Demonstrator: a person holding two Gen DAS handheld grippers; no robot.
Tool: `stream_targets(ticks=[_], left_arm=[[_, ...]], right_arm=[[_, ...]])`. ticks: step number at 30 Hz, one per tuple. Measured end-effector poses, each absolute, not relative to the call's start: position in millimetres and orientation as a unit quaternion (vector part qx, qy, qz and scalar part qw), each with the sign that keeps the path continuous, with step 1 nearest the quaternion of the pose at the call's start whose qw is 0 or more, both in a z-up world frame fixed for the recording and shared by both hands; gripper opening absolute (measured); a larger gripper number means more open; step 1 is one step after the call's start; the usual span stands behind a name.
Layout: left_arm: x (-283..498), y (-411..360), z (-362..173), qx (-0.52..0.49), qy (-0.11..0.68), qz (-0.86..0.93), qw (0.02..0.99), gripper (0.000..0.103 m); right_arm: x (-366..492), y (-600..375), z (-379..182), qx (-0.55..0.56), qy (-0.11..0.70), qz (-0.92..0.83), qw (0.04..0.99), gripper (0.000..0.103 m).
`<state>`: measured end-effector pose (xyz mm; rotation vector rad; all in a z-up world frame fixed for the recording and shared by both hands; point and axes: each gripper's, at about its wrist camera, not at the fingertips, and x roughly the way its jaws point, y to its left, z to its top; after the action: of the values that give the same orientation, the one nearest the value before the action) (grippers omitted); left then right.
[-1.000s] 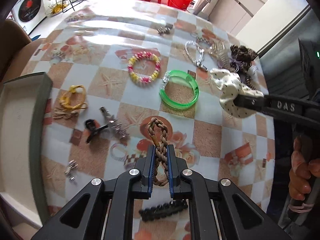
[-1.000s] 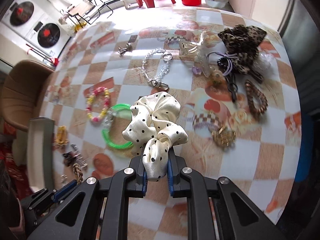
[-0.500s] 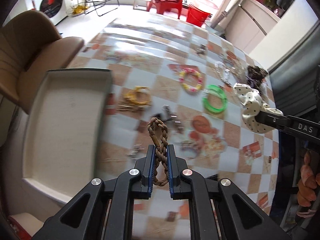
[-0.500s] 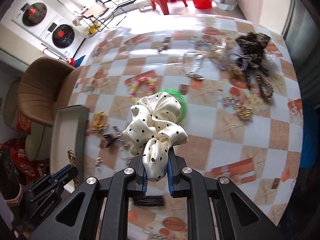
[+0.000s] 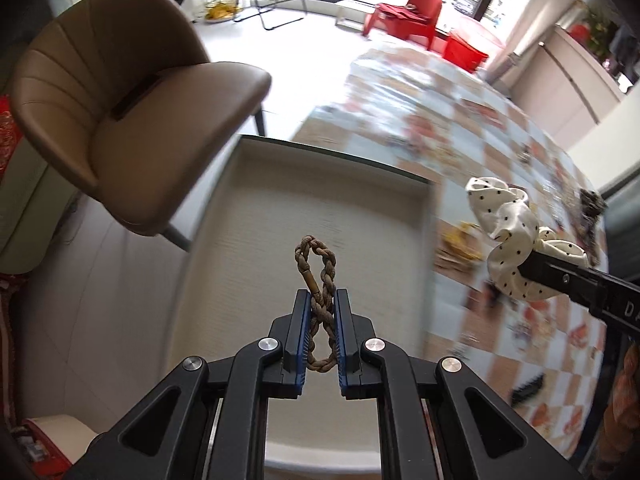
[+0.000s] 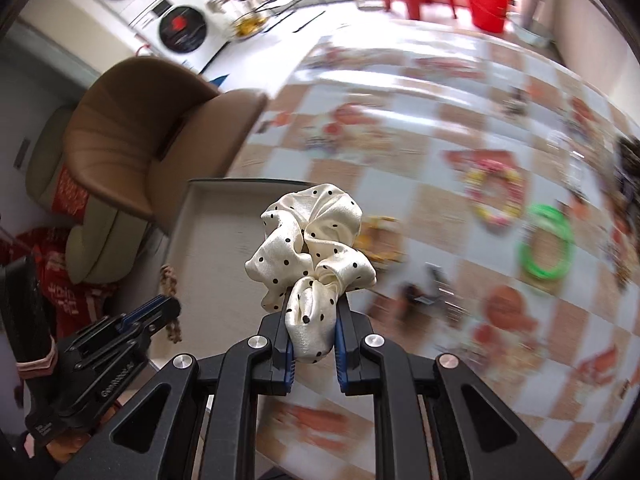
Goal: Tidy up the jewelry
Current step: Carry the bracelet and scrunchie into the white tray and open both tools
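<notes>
brown padded chair (image 5: pixel 120 92) beside checkered tablecloth table (image 6: pixel 400 120); white floor (image 5: pixel 312 40); washing machines (image 6: pixel 152 4), red plastic chair (image 5: pixel 408 16), bright window beyond.

A: From where do the 2 views look?

B: Each camera sits behind its own gripper and faces forward along the 2 fingers. The left one looks down, close above the tray (image 5: pixel 248 216). The right one looks from beside it, facing across the table (image 6: pixel 460 208).

A: What do they share?

B: The tray (image 6: pixel 216 236), the brown chair (image 5: pixel 120 92) (image 6: pixel 132 136), and each other's gripper.
</notes>
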<state>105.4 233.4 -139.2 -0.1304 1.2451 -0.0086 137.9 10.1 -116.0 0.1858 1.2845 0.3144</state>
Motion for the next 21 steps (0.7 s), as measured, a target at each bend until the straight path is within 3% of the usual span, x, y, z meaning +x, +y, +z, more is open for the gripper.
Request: stream_targets(ticks=[16,21], left_arm=[[148.2,252.9,-213.5,-0.004,0.602,0.020,0.798,0.015],[147.0,249.4,-222.4,0.016,0.606,0.020,0.795,0.016]], right_arm=[[200.1,100.4,-205.6,0.051,0.637,0.115,0.760,0.017],[199.7,102.9,-219.0,0.046,0.651,0.099,0.751,0.026]])
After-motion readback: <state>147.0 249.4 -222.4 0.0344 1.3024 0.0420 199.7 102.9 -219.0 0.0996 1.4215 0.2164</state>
